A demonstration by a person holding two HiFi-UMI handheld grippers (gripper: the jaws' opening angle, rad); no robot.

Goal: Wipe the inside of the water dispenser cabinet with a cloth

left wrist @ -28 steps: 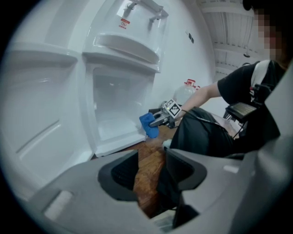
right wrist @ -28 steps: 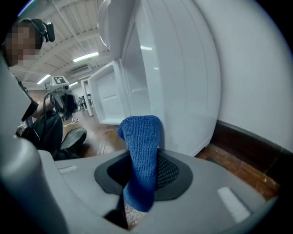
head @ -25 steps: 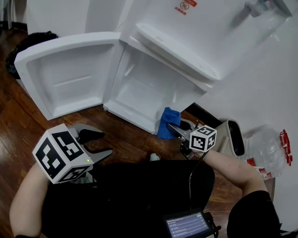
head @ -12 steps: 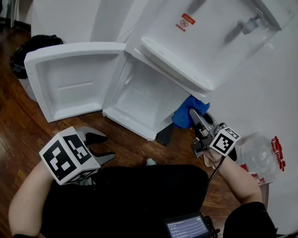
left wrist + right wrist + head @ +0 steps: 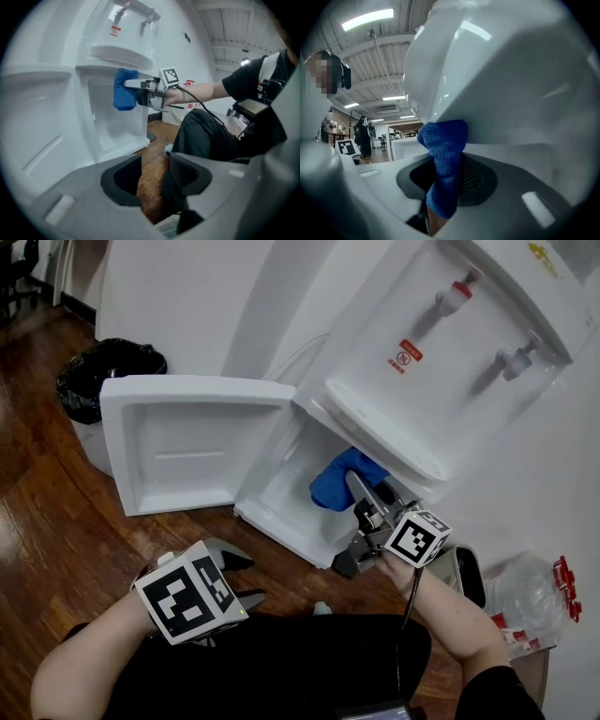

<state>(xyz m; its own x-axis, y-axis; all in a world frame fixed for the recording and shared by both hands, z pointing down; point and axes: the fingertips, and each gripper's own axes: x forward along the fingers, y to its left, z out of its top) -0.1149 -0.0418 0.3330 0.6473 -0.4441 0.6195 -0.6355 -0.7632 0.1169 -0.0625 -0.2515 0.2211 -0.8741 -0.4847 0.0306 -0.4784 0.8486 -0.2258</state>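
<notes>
The right gripper clamped a blue cloth at the upper edge of the open cabinet. The left gripper hung empty, jaws apart. Good wiping likely needed the cloth pressed flat inside.

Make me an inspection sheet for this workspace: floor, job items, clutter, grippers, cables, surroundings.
Surface: glossy brown wooden plank floor.
Job's things: white water dispenser, its lower cabinet door swung wide open; blue woven cloth at the top of the cabinet opening.
Clutter: black plastic bag beyond the door; clear plastic bag by the wall.
Grippers: right gripper shut on the cloth; left gripper open, empty, above the floor.
Cables: black cable running from the right gripper along the forearm.
Surroundings: white wall behind the dispenser.
</notes>
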